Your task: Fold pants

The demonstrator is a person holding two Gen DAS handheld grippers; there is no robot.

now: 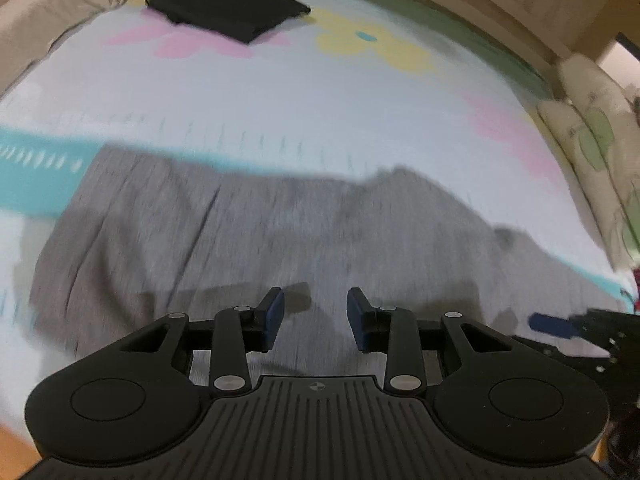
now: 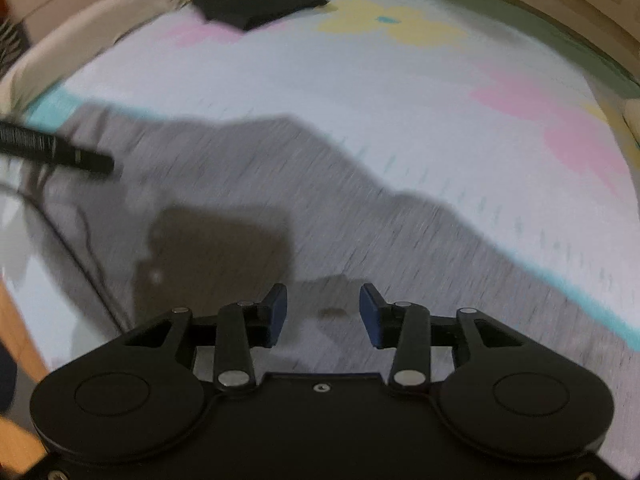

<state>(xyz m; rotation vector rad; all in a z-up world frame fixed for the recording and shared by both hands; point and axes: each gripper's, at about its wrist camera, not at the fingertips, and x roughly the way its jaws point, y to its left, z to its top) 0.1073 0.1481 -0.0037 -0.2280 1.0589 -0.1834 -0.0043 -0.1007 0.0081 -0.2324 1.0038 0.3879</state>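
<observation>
Grey pants (image 1: 240,232) lie spread on a white bed sheet (image 1: 280,100) with pastel flowers. My left gripper (image 1: 316,312) is open and empty, just above the near part of the grey cloth. My right gripper (image 2: 323,312) is open and empty, also above the pants (image 2: 320,208). The right gripper's blue finger (image 1: 552,326) shows at the right edge of the left wrist view. The left gripper (image 2: 56,152) shows as a dark bar at the left of the right wrist view. Both views are blurred by motion.
A folded black garment (image 1: 228,4) lies at the far side of the bed, also in the right wrist view (image 2: 260,0). Beige pillows (image 1: 592,136) sit at the right. A turquoise stripe (image 1: 36,176) crosses the sheet. A wooden floor edge (image 2: 16,320) shows at the left.
</observation>
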